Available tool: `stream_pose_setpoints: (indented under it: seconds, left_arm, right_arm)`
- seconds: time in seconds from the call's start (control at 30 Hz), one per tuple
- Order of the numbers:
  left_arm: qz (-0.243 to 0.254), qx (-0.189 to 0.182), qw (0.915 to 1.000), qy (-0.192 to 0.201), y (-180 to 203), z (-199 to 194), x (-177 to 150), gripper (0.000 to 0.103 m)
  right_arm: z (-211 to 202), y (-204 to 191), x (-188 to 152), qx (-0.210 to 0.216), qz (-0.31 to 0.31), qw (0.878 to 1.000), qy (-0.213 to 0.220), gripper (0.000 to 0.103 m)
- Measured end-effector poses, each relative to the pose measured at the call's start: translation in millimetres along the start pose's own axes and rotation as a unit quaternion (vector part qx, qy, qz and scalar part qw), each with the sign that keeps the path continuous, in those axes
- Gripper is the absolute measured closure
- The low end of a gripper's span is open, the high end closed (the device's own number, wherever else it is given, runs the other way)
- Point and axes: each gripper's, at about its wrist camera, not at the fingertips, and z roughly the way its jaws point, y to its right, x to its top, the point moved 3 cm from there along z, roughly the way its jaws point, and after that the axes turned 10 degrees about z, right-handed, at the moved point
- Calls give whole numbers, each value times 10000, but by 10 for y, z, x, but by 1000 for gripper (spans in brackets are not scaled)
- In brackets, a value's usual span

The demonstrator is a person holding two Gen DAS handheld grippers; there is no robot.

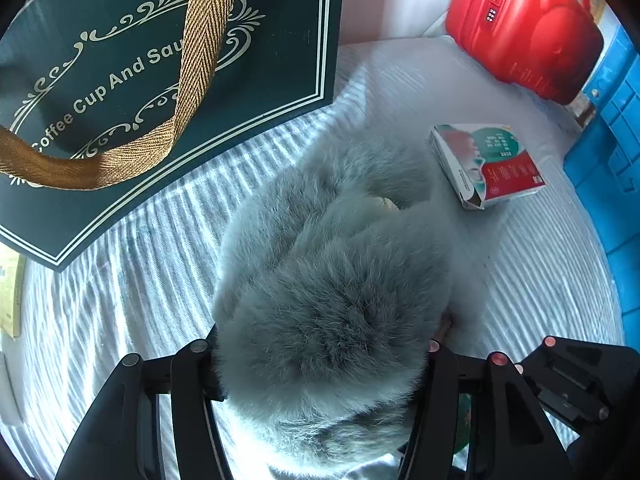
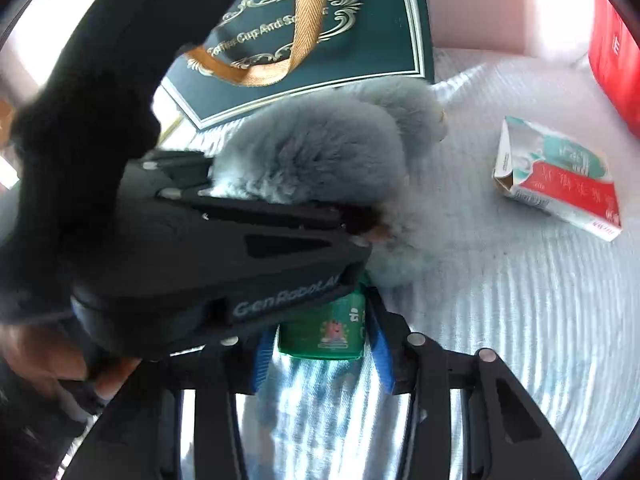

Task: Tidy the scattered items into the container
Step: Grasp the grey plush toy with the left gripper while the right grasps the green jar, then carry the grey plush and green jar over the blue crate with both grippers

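Note:
A fluffy grey plush item (image 1: 332, 280) lies on the striped white cloth (image 1: 140, 280). My left gripper (image 1: 320, 352) is shut on its near end; the fingertips are buried in the fur. It also shows in the right wrist view (image 2: 320, 156), with the left gripper (image 2: 352, 232) on it. My right gripper (image 2: 320, 340) with blue pads (image 2: 382, 354) is shut on a small green packet (image 2: 324, 332), just beneath the left gripper. A dark green paper bag (image 1: 120, 80) with a brown ribbon handle (image 1: 192, 72) stands at the back left.
A red and white carton (image 1: 488, 164) lies on the cloth to the right, also in the right wrist view (image 2: 560, 176). A red case (image 1: 528, 28) stands at the back right. A blue crate (image 1: 612, 152) lines the right edge.

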Motion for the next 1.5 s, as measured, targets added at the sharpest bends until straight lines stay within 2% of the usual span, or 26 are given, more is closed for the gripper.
stream_pose_setpoints:
  seconds: [0.13,0.33,0.63,0.7,0.8,1.0,1.23,1.5]
  left_arm:
    - [-15,35,10000,24,-9,-18,-25,49]
    - [-80,244,9995,198,-3,-164,-178,55]
    - [-176,742,9957,517,146,-590,-541,57]
    - [-306,760,9949,594,215,-707,-617,57]
    - [-429,886,9923,757,239,-1007,-787,57]
    - [-435,1132,9870,1052,433,-1583,-1060,57]
    - [-332,1333,9781,1560,843,-2425,-1300,57]
    - [88,1197,9613,2480,1455,-3500,-1371,57]
  right_arm:
    - [-90,24,-44,-33,-76,9999,-75,63]
    - [-419,200,-239,3,73,9999,121,63]
    - [-912,174,-608,-91,-150,9989,426,63]
    - [-932,125,-782,-39,-182,9983,550,63]
    - [-1003,122,-872,31,-229,9970,735,63]
    - [-1273,-32,-801,103,-391,9930,1107,63]
    - [-2111,-226,-1019,-35,-600,9822,1778,63]
    - [-3224,-388,-1513,-310,-445,9627,2651,63]
